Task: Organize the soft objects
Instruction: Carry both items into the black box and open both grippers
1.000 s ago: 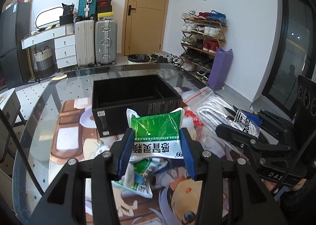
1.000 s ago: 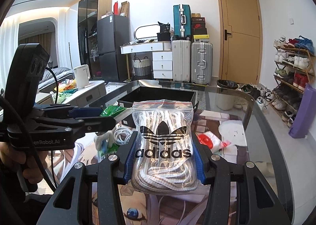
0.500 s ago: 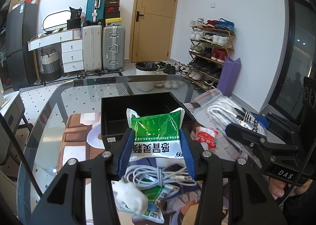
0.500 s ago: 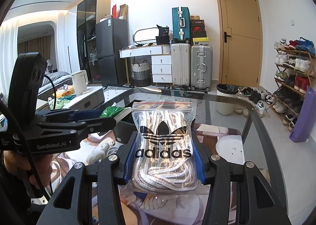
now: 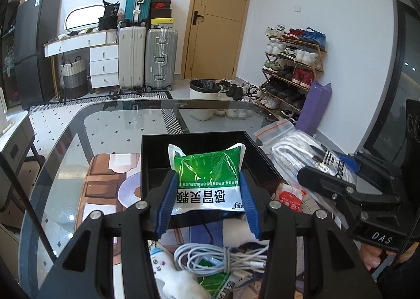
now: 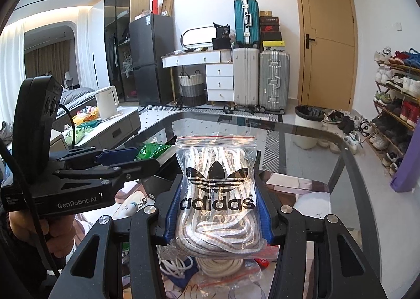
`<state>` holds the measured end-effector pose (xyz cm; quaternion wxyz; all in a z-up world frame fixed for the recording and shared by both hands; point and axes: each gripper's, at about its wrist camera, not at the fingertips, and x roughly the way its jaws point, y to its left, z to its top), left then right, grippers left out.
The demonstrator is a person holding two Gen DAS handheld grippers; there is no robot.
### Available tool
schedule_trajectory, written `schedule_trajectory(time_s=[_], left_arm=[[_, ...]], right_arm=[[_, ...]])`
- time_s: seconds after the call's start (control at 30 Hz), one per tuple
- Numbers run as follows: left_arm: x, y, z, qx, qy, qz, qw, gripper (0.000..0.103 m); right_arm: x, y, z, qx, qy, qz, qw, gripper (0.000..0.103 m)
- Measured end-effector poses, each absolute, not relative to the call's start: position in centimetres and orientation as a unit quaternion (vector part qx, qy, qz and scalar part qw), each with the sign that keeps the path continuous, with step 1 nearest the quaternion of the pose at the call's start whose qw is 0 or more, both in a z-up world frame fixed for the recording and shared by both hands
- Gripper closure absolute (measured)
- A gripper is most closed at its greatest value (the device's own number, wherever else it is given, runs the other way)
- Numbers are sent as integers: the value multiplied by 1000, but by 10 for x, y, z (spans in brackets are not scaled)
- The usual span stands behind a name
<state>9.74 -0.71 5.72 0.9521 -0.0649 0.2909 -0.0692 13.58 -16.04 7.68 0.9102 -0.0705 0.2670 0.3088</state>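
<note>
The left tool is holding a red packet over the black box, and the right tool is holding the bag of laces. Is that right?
Almost. The packet in the left tool is green, not red, as the left wrist view shows. It is over the black box, and the right tool does hold the bag of laces.

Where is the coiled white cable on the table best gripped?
Grip the white cable across the bunched middle of its coil, coming from above. It lies flat on the glass table, partly over a green packet; pinching the gathered strands probably keeps loops from slipping free.
</note>
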Motion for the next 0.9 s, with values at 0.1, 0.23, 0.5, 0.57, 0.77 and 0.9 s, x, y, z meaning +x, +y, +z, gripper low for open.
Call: schedule_trajectory(time_s=[0.1,0.23,0.5,0.57,0.77,0.9], left_arm=[[100,-3,56,-72,293,-66,951,57],[105,4,56,-77,294,-60,951,57],[125,11,56,-86,304,-50,947,57],[130,11,54,-84,307,-45,947,57],[145,10,48,-69,315,-30,946,57],[152,9,41,-62,325,-26,943,55]], right_arm=[[145,-155,76,-74,273,310,908,53],[155,-147,76,-78,279,310,906,53],[180,-137,71,-83,298,311,899,53],[186,-132,68,-85,306,309,896,54],[203,-118,59,-97,325,305,890,54],[214,-113,52,-99,335,304,886,53]])
